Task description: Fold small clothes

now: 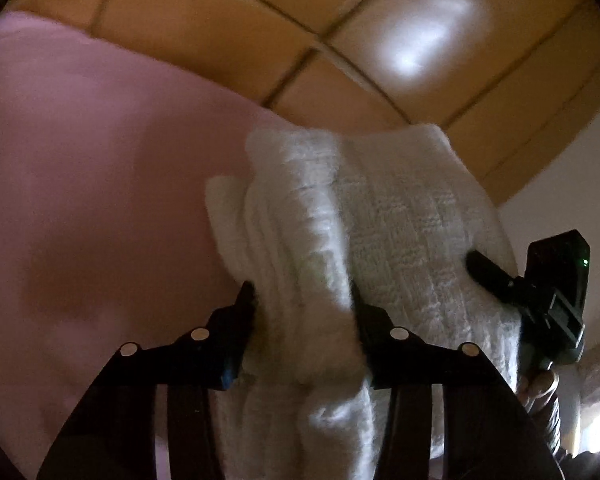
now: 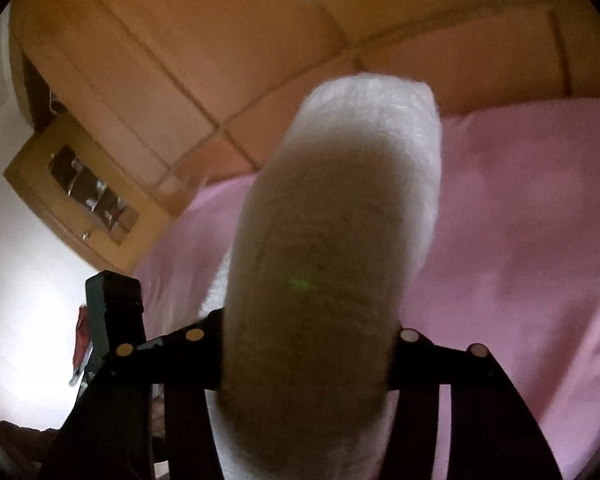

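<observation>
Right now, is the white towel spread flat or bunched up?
Bunched up. The white towel hangs in thick folds, pinched between the left tool, above the pink bed sheet.

Your left gripper [image 1: 304,300] and right gripper [image 2: 308,344] are black, angular-fingered, each finger carrying two round pale studs; a green light glows on the right one.

pink bed sheet [image 1: 100,180] covers the whole support surface, smooth, only soft creases; white knitted cloth [image 1: 400,216] is bunched above it, contact with the sheet can't be told; right wrist view: same sheet [image 2: 520,220], rest of it bare
</observation>
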Action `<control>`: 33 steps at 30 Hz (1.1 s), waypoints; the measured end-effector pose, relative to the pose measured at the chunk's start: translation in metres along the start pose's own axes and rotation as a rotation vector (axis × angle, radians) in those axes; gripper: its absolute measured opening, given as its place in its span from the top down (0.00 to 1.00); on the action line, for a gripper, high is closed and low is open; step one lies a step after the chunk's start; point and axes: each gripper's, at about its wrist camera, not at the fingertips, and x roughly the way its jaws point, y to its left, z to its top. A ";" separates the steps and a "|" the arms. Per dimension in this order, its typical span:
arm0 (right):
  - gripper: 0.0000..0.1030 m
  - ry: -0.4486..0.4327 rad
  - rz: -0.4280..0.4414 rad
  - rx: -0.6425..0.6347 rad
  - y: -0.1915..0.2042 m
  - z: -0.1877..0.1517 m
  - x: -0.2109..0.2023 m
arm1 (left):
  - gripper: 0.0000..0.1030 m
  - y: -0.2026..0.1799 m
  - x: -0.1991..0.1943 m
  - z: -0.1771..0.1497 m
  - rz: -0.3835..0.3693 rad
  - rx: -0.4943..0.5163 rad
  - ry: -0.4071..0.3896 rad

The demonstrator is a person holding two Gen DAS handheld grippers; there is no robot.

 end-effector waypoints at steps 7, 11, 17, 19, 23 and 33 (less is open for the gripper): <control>0.51 -0.153 -0.170 0.110 -0.077 -0.002 -0.100 | 0.61 -0.143 0.093 0.013 -0.094 0.281 0.099; 0.52 -0.197 -0.285 0.215 -0.128 -0.016 -0.132 | 0.61 -0.199 0.150 0.001 -0.041 0.393 0.170; 0.39 -0.202 -0.382 0.330 -0.176 -0.051 -0.137 | 0.60 -0.231 0.198 -0.028 0.164 0.539 0.165; 0.25 -0.216 -0.440 0.300 -0.166 -0.050 -0.143 | 0.60 -0.233 0.196 -0.031 0.196 0.557 0.132; 0.31 -0.289 -0.629 0.176 -0.125 -0.045 -0.165 | 0.60 -0.229 0.181 -0.045 0.244 0.558 0.070; 0.46 -0.122 -0.776 0.007 -0.087 -0.071 -0.106 | 0.53 -0.214 0.183 -0.042 0.297 0.559 0.033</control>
